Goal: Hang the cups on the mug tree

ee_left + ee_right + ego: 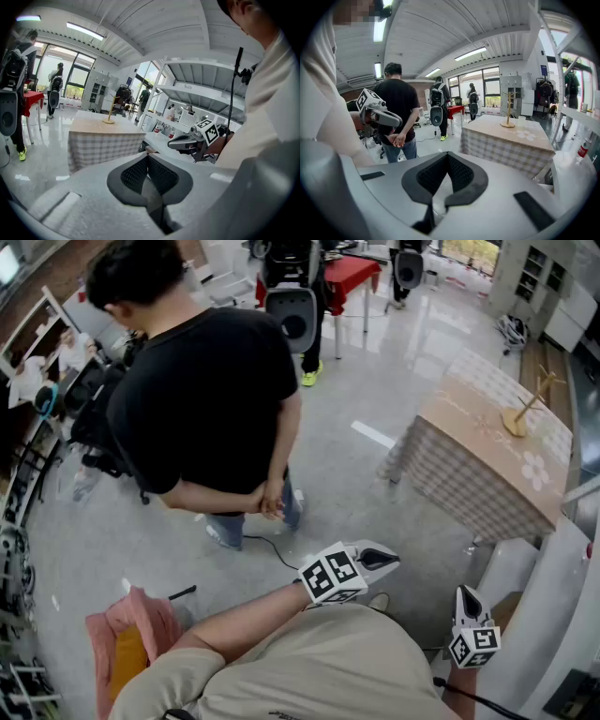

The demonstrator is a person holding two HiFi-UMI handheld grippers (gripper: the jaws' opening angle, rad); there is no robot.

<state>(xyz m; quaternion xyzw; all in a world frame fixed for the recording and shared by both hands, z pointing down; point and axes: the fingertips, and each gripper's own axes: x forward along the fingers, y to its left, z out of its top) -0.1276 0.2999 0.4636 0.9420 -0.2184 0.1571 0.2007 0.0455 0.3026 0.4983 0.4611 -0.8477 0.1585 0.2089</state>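
While grey left claw (pixel 380 559) and right claw (pixel 466 601) hang clenched, empty, the slim wooden mug tree (pixel 525 409) stands well ahead, seemingly nearer the right claw.

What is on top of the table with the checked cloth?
A wooden mug tree stands on the table, with a small pale cup beside it. The checked cloth hides the tabletop itself and anything beneath.
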